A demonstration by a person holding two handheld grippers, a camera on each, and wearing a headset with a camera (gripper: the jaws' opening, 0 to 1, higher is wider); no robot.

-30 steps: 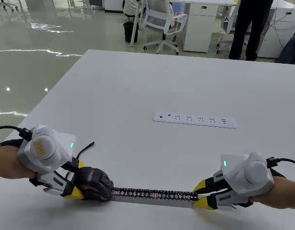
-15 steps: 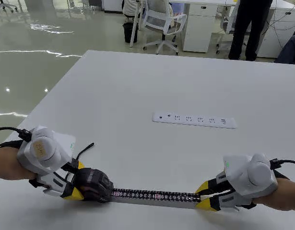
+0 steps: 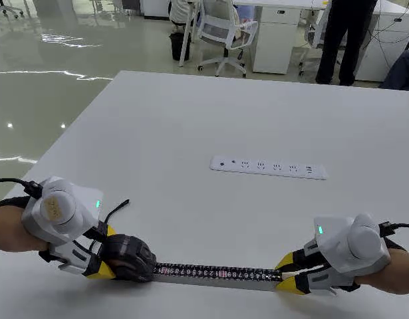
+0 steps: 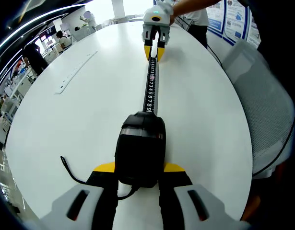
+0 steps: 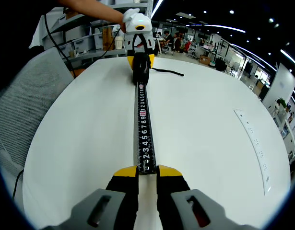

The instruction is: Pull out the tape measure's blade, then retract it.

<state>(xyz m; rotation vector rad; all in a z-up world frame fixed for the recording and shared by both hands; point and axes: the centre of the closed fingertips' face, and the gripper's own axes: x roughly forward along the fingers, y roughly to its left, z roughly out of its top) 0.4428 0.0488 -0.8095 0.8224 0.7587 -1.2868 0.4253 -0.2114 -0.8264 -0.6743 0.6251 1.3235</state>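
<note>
A black tape measure case (image 3: 128,257) rests on the white table (image 3: 257,119) near its front edge, and my left gripper (image 3: 104,252) is shut on it. The left gripper view shows the case (image 4: 140,153) clamped between the yellow-tipped jaws. Its black blade (image 3: 217,272) with white numbers runs flat along the table to the right. My right gripper (image 3: 284,274) is shut on the blade's end. The blade (image 5: 144,129) stretches away from the right gripper (image 5: 147,171) to the case (image 5: 140,74).
A white power strip (image 3: 269,167) lies flat in the middle of the table. The case's black wrist strap (image 3: 116,207) trails behind it. Office chairs (image 3: 224,30), desks and a standing person (image 3: 347,33) are beyond the far edge.
My right gripper has moved a little further right with the blade end, so slightly more blade is out. The left gripper and case have stayed put.
</note>
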